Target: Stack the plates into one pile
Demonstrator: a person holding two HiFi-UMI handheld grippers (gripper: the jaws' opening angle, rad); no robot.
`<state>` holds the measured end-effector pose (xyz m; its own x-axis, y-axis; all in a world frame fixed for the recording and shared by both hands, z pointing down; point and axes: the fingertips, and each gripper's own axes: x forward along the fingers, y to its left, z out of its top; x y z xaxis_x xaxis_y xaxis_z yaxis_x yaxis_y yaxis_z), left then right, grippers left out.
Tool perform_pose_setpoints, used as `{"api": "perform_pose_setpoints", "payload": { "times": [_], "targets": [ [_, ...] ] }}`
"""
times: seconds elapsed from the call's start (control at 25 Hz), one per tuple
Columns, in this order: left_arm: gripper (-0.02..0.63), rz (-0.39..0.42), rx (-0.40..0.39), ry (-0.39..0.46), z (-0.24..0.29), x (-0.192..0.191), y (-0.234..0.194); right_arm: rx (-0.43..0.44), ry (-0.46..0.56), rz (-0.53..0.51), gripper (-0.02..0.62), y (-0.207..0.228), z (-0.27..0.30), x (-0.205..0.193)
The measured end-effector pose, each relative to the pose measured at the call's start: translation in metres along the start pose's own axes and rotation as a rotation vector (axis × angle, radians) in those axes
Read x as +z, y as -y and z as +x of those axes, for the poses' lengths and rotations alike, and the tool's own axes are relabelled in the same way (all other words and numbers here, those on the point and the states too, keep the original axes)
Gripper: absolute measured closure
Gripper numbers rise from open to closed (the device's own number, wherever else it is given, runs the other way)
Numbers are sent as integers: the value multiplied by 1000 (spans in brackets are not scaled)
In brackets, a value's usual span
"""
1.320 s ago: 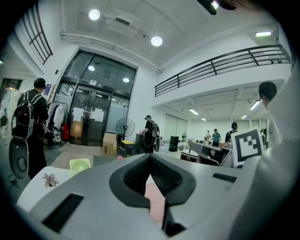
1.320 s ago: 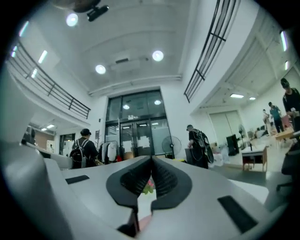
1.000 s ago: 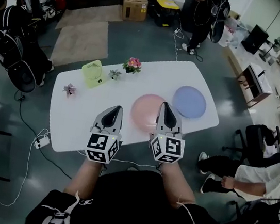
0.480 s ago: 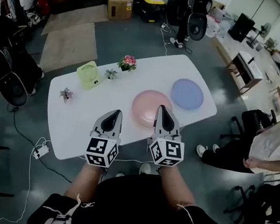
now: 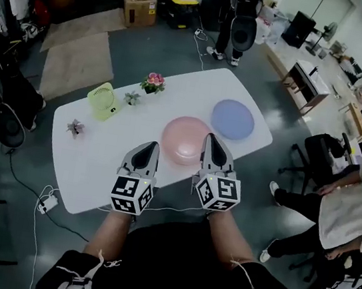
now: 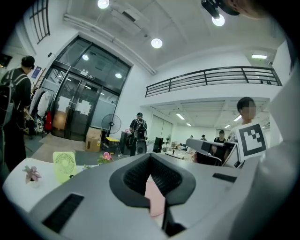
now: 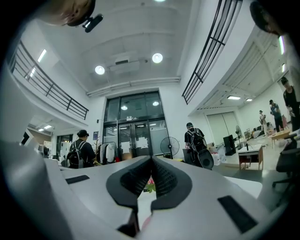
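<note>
Pink plate [image 5: 182, 137] mid-table, blue plate [image 5: 233, 118] just beside, unstacked. Left gripper [image 5: 148, 149], right gripper [image 5: 210, 140] both clenched, empty, near pink rim. Risk: closed jaws nudge plate, sliding it off white table [image 5: 98, 155].

On the table [image 5: 96, 168], the nearer plate [image 5: 181, 137] is placed near the centre, with the farther plate [image 5: 233, 119] just beside it at two o'clock. From the nearer plate, a fan [image 5: 101, 100] is set at ten o'clock and a flower pot [image 5: 153, 82] at eleven. The right gripper [image 5: 210, 138] is held over its four o'clock edge, and the left gripper [image 5: 148, 146] at eight o'clock.
</note>
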<state>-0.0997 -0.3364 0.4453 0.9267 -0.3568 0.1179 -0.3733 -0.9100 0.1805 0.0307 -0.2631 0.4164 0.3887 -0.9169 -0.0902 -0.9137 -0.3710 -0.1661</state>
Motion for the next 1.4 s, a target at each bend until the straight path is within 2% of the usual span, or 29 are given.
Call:
{"api": "perform_pose_setpoints", "payload": {
  "times": [0.2,0.36,0.52,0.68,0.8,0.92,1.12,1.4],
  "targets": [
    [595,5,33,2,41,-11,19,18,11,18,580,51,17,-3],
    [595,18,96,22,105,-10,57,44,14,30,580,135,33,5],
    [595,50,154,43,183,-4,119,77,25,44,580,241,48,21],
    [595,51,214,14,255,-8,190,125,0,67,580,341,59,37],
    [595,35,246,-8,297,-3,246,168,-14,77,580,402,62,60],
    [595,57,273,-20,325,-1,291,202,-37,75,580,448,62,71],
    [595,81,298,-7,334,2,320,204,-16,100,580,485,57,80],
    [595,23,353,2,322,-8,324,302,-30,83,578,473,43,77]
  ]
}}
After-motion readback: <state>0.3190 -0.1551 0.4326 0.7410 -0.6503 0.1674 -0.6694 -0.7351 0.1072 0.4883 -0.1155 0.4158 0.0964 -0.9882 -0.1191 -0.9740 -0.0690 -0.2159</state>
